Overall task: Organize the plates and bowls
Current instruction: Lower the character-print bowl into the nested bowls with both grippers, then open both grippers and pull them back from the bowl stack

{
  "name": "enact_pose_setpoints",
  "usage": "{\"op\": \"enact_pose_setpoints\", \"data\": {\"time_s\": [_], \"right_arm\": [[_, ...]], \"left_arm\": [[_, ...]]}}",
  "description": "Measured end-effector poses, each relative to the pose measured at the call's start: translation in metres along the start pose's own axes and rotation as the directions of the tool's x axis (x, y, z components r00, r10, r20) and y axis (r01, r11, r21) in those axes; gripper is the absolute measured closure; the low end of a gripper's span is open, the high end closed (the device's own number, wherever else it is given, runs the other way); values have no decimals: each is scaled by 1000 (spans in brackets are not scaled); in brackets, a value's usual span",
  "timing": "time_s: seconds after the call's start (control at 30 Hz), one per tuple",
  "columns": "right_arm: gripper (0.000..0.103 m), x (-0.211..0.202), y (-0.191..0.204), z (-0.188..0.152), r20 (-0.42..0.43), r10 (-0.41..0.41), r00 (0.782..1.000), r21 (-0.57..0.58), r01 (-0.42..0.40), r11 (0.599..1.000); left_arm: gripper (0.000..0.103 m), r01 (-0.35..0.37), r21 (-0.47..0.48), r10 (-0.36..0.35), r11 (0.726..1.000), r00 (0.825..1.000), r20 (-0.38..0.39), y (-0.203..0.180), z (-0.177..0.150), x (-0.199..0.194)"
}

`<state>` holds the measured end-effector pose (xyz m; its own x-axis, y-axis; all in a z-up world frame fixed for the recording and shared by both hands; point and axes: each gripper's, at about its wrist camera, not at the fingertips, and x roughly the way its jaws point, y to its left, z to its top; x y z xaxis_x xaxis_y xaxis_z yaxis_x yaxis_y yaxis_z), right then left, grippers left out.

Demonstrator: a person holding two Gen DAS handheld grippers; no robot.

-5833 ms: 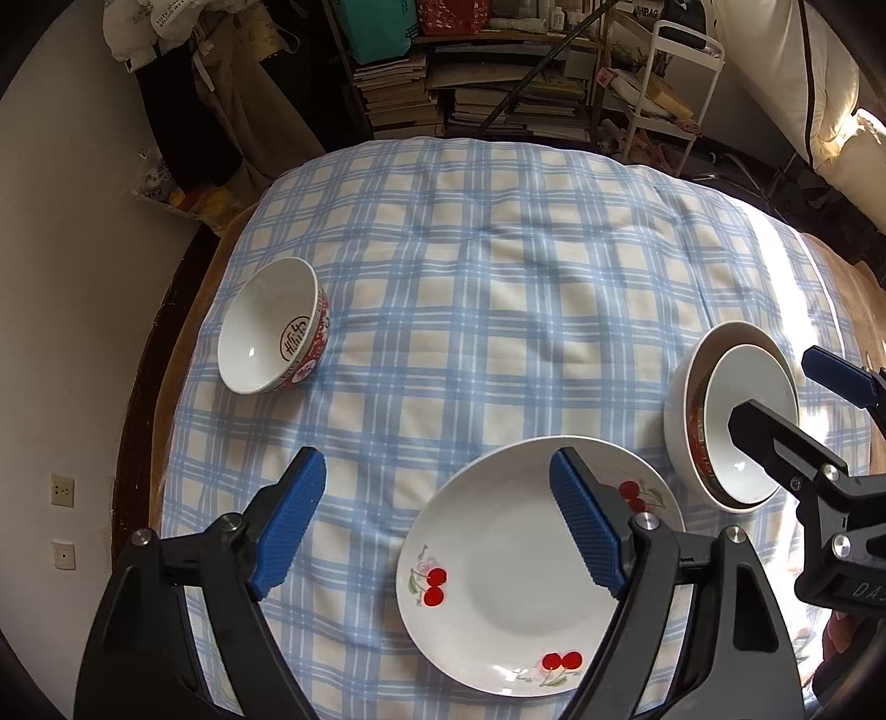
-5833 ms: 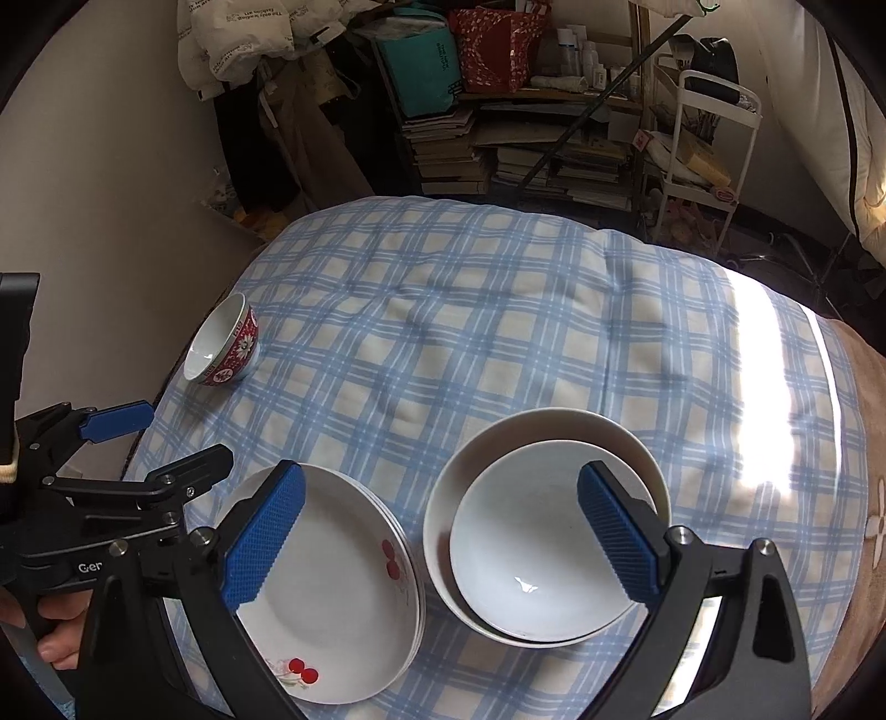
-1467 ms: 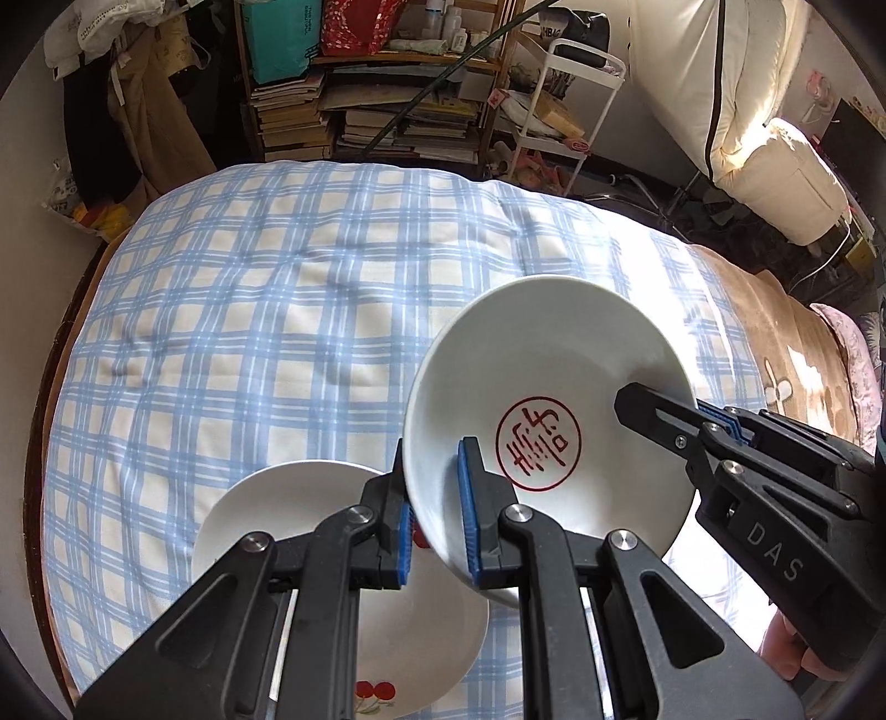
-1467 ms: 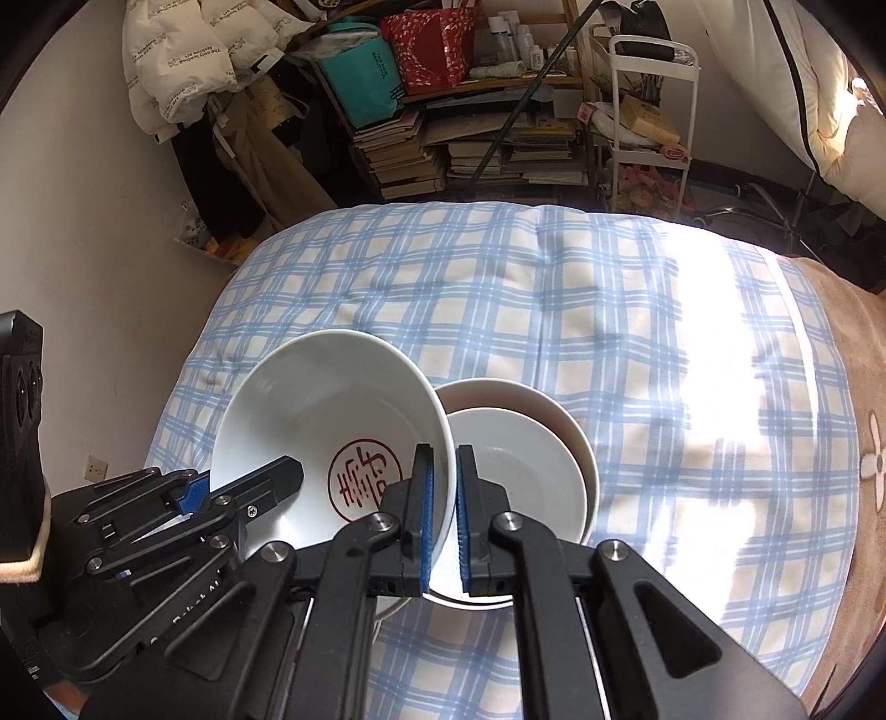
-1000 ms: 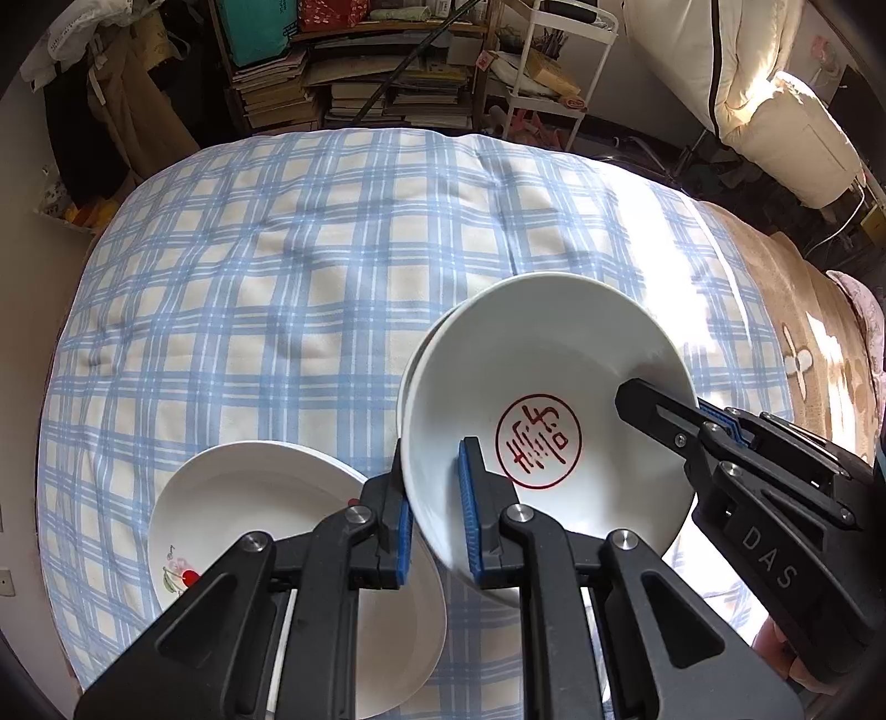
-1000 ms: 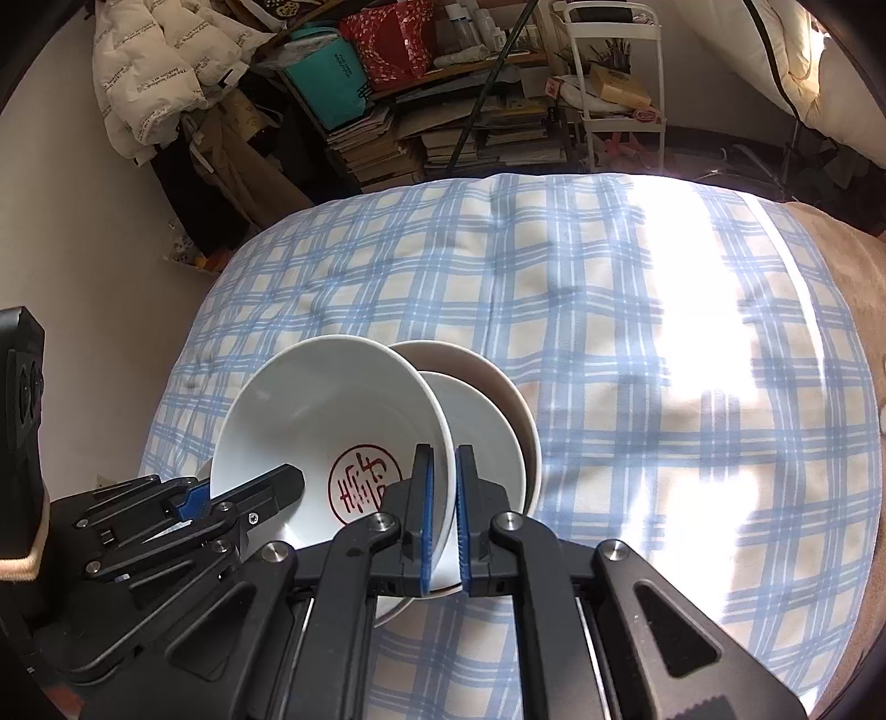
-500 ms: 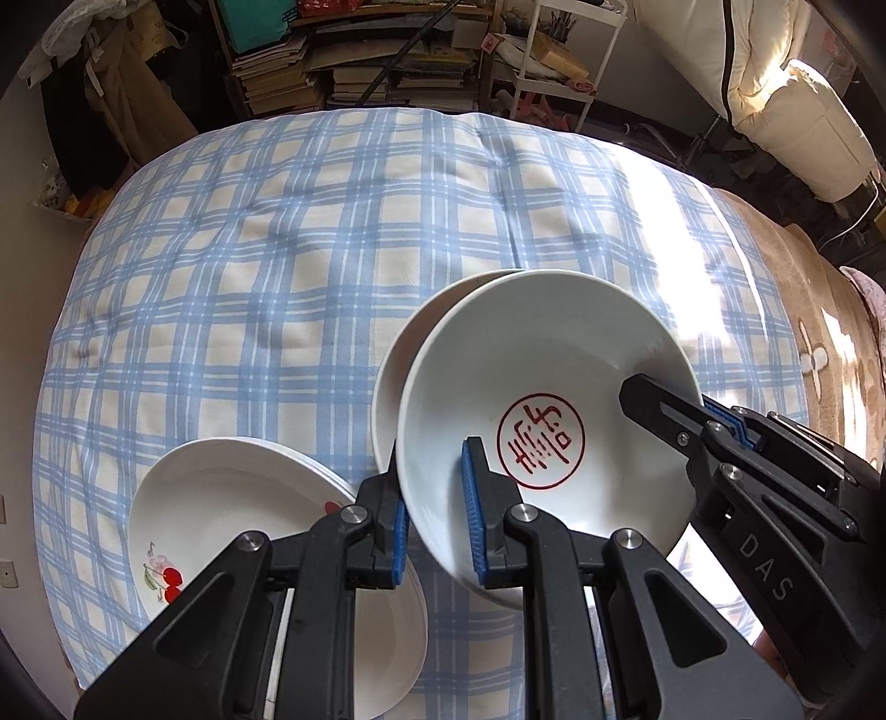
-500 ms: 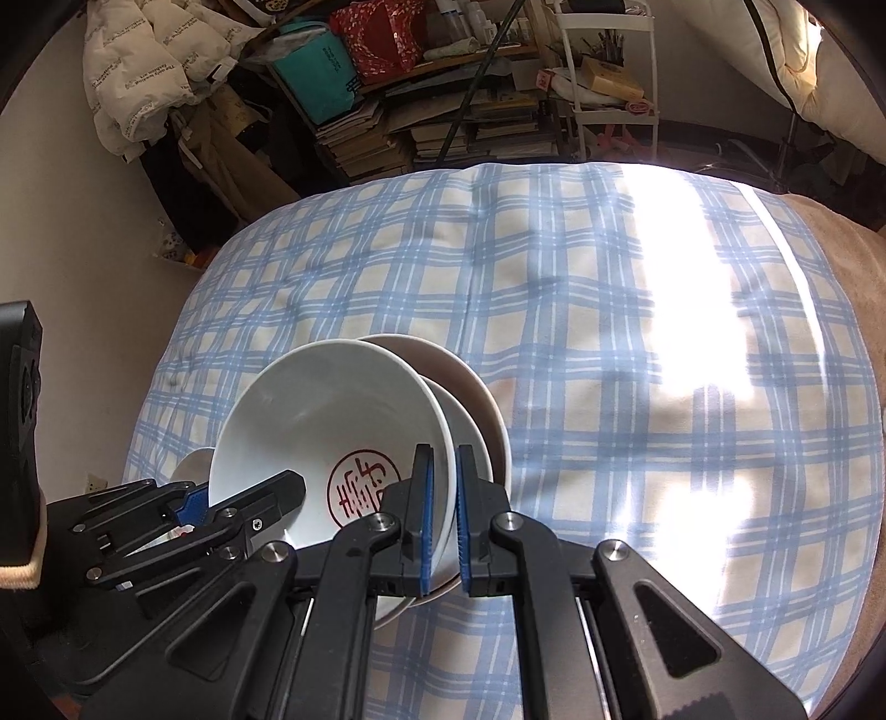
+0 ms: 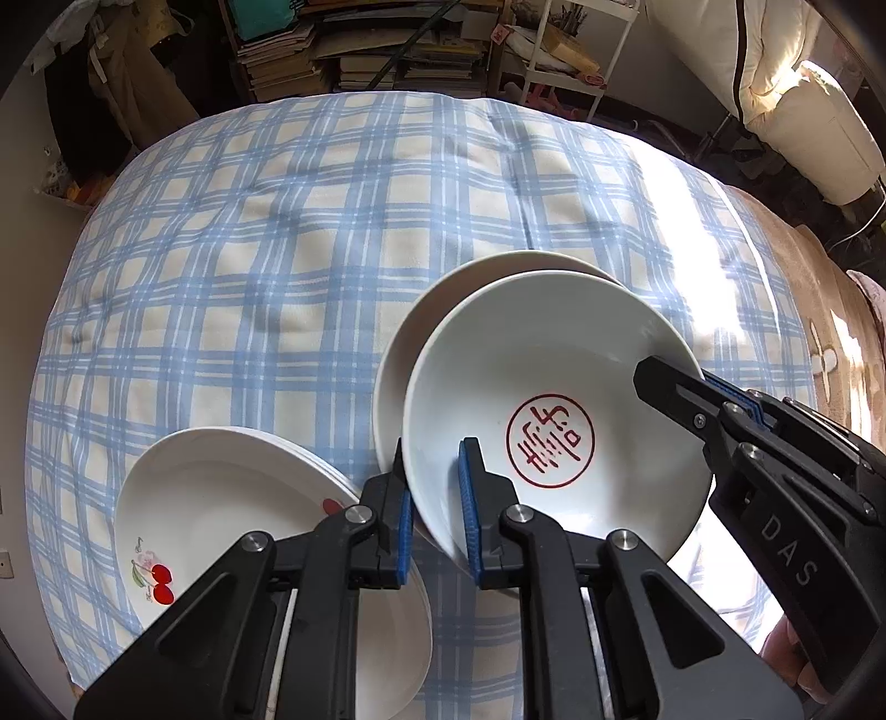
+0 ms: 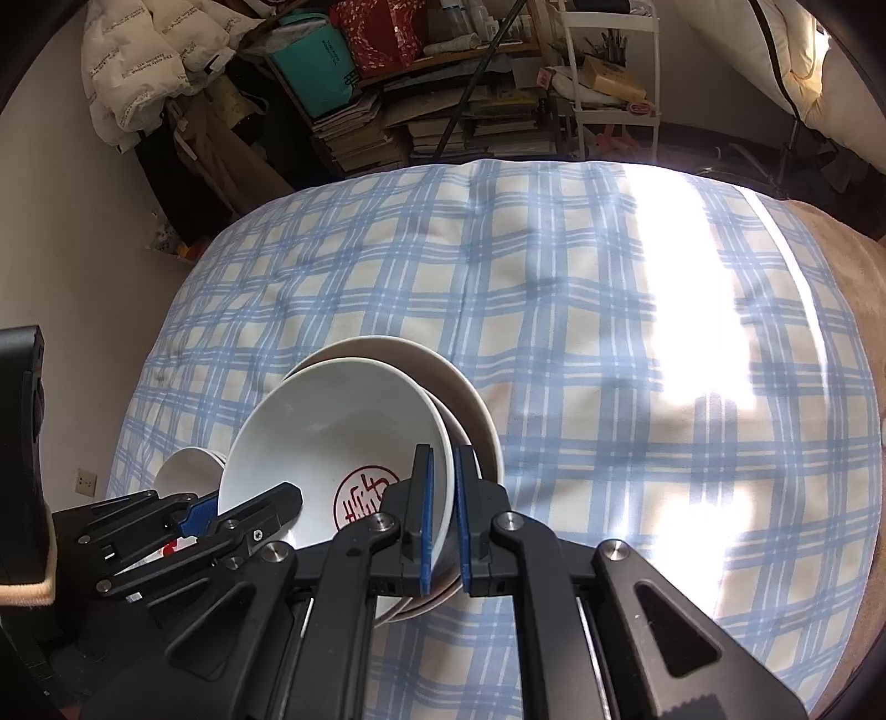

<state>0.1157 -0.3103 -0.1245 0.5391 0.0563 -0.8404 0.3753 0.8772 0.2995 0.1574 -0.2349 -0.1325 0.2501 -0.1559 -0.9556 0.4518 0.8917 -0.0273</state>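
A white bowl with a red seal mark is held by both grippers over the stacked bowls. My left gripper is shut on its near-left rim. My right gripper is shut on its right rim and also shows in the left wrist view. The held bowl sits low over the stack, hiding the inner bowl; I cannot tell whether it touches. A white cherry-pattern plate stack lies to the left, partly seen in the right wrist view.
The blue-and-cream checked cloth covers the table. Bookshelves with stacked books and a white wire cart stand beyond the far edge. A brown rug lies to the right.
Both grippers have carried the red-marked bowl from the left side over to the stacked bowls and lowered it further onto them in the last half second.
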Motion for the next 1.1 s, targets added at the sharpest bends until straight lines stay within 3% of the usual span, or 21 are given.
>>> {"op": "enact_pose_setpoints", "data": {"time_s": [0.2, 0.4, 0.63, 0.73, 0.87, 0.97, 1.03, 1.1], "right_arm": [[94, -1, -1, 2, 0, 7, 1000, 14, -7, 1000], [91, -3, -7, 5, 15, 8, 1000, 41, -9, 999], [90, -7, -8, 4, 15, 18, 1000, 32, -19, 999], [84, -11, -8, 4, 20, 42, 999, 36, -42, 998], [84, -19, -14, 5, 39, 62, 997, 58, -64, 996], [68, -25, -21, 5, 40, 52, 998, 69, -54, 996], [46, -28, -28, 5, 48, 41, 998, 83, -44, 996], [38, -31, -35, 5, 53, 29, 998, 101, -34, 994]], "left_arm": [[88, 1, 11, -1, 1000, 1000, -7, 0, 0, -1], [88, -33, 58, 31, 998, 999, 40, -7, 1, -12], [88, -25, 39, 24, 999, 1000, 19, -1, -1, -14], [86, -35, 21, 35, 999, 999, 28, 5, 0, -20], [81, -53, 3, 53, 999, 998, 28, 18, 3, -25], [71, -86, -4, 86, 996, 996, 18, 29, 6, -25], [63, -115, -1, 115, 993, 993, 16, 35, 7, -24], [59, -138, 4, 138, 990, 990, 19, 39, 7, -22]]}}
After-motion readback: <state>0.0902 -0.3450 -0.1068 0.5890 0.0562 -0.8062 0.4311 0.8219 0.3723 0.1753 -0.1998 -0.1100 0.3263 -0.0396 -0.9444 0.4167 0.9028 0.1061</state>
